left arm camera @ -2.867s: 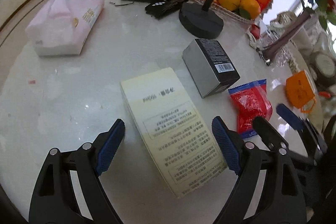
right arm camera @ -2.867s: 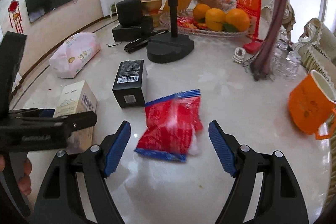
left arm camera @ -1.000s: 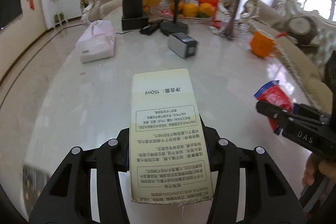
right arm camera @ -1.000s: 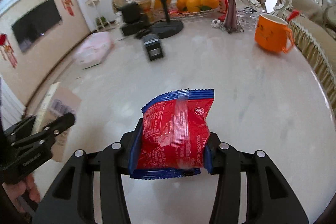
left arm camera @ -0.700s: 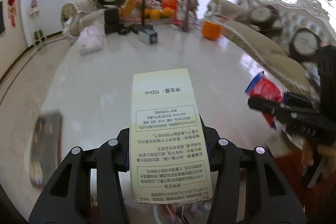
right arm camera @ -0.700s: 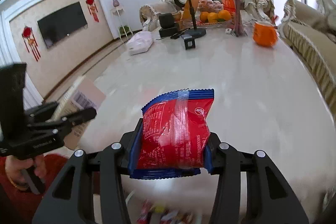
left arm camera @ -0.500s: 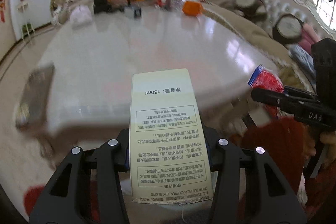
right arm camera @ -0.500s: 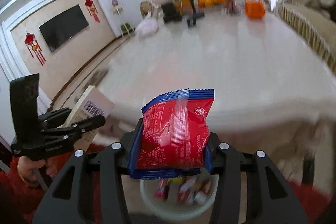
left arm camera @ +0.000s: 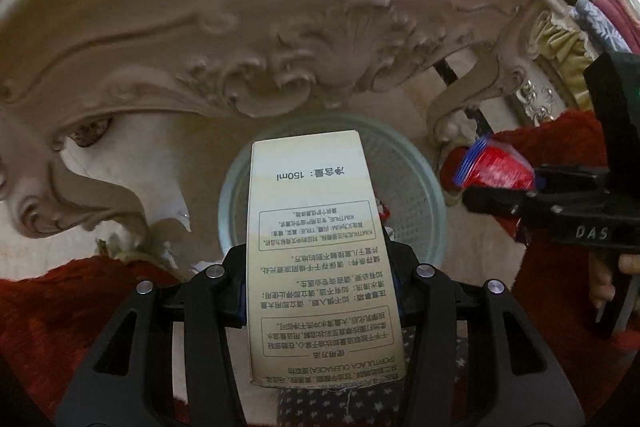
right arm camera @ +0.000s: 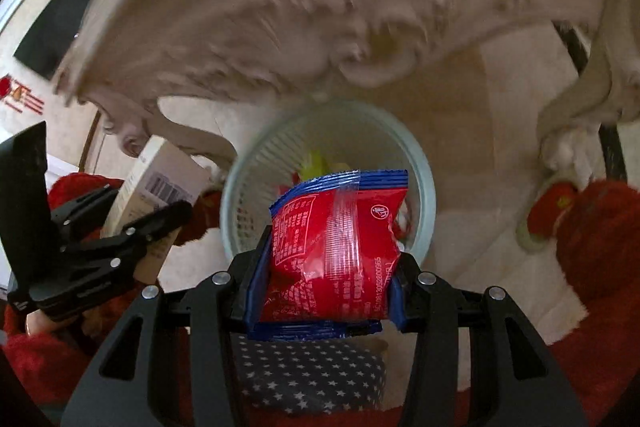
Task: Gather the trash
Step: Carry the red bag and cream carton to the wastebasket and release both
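Cardboard, a tall cream printed box [left arm camera: 320, 251], is pinched flat in your left tool [left arm camera: 316, 291]. Your right tool [right arm camera: 324, 291] clamps a crinkly red-and-blue foil snack packet [right arm camera: 336, 247] above the round pale-green mesh plastic bin [right arm camera: 424, 187].

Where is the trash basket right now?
The pale mesh trash basket stands on the floor under the carved table edge, ahead of both grippers in both wrist views, behind the cream box and the red packet.

We see both fisheye views dim and warm under the carved table apron [left arm camera: 248, 39], which bends hard at the edges. In the right wrist view it smears with motion blur, while the red packet [right arm camera: 334, 251] stays sharp.
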